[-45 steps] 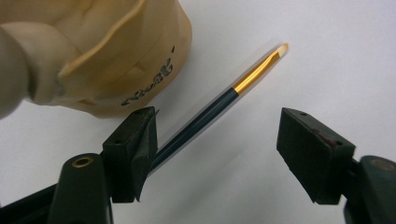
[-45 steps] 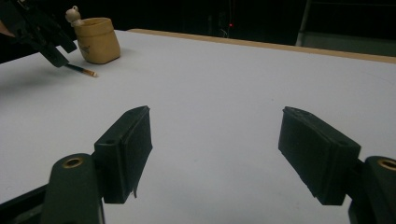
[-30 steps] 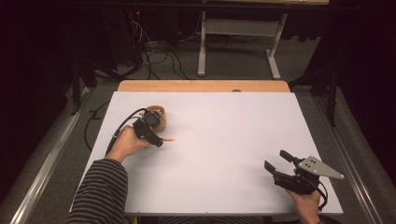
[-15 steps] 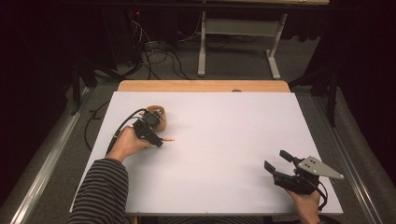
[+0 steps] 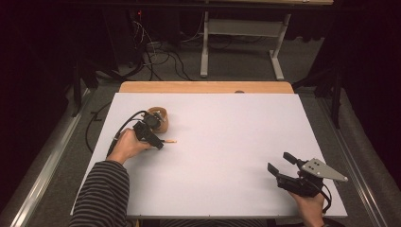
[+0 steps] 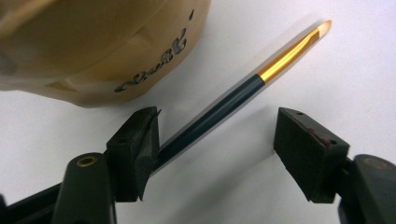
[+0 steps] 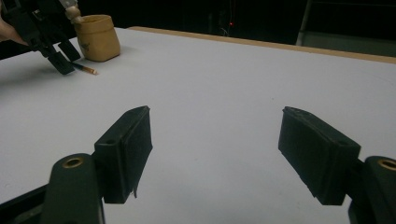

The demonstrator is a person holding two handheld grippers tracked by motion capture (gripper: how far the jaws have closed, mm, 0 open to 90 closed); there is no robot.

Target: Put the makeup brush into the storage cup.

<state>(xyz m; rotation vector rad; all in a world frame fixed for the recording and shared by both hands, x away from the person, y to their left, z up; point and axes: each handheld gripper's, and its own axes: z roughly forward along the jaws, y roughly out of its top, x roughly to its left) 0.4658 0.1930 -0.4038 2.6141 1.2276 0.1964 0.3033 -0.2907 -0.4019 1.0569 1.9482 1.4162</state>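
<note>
A thin brush [image 6: 233, 100] with a dark handle, a gold ferrule and a pale tip lies on the white board beside a tan pot [image 6: 102, 42]. My left gripper [image 6: 218, 123] straddles the handle. Its jaws have just been closing a little; the handle touches the left pad while the right pad stands well apart, so it is open. In the high view the left gripper [image 5: 158, 142] sits just in front of the pot [image 5: 158, 118], with the brush tip [image 5: 170, 141] poking out to the right. My right gripper [image 5: 280, 161] rests open and empty near the front right corner.
The white board [image 5: 227, 132] lies on a wooden table whose far edge [image 5: 203, 87] shows behind it. Cables [image 5: 156, 52] and a desk frame [image 5: 241, 47] stand on the dark floor beyond. A metal rail [image 5: 47, 165] runs along the left.
</note>
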